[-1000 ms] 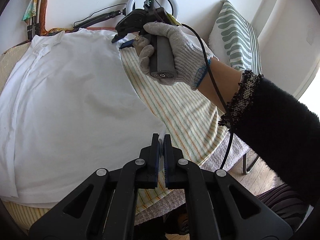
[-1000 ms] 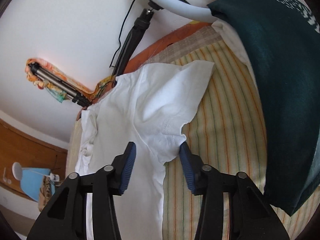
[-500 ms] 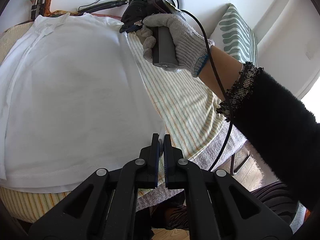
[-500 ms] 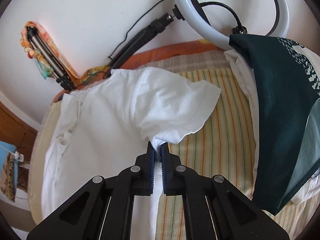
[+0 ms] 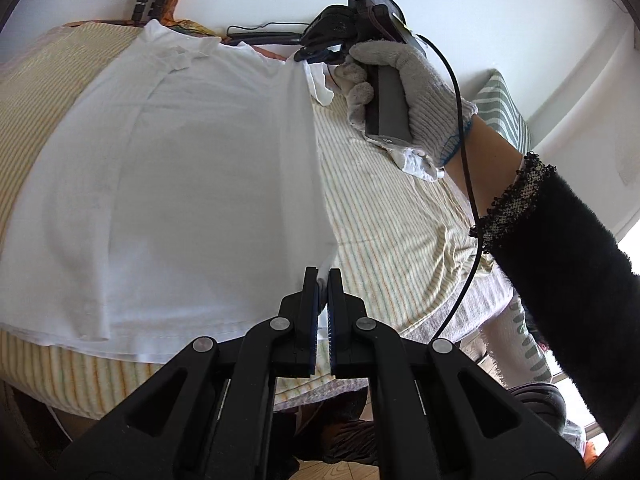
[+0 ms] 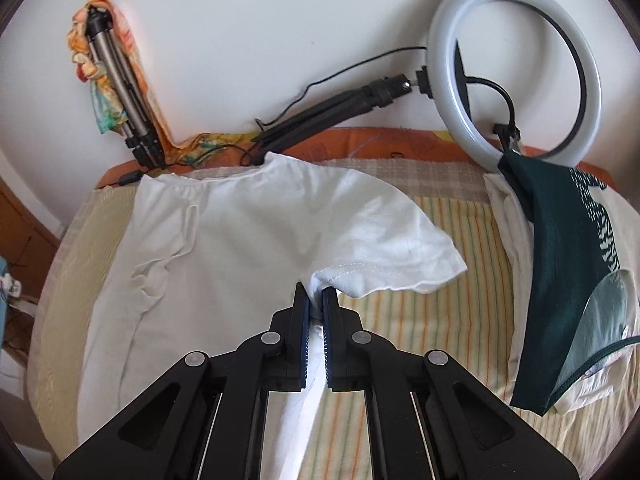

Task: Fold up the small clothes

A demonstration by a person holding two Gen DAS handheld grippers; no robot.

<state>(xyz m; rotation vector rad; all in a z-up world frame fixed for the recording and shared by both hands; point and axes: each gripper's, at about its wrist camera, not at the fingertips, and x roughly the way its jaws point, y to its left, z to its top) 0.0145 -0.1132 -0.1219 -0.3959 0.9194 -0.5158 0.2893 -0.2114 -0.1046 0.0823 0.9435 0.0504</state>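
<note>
Both grippers are clenched on the white shirt [image 5: 192, 184] lying flat on the bed [image 5: 400, 216]: left gripper [image 5: 323, 276] at the hem corner, right gripper [image 6: 315, 294] by the sleeve. Next likely: swing that side edge across.

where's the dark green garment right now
In the right wrist view the dark green garment lies at the far right, below the ring light, right of the white t-shirt.
</note>
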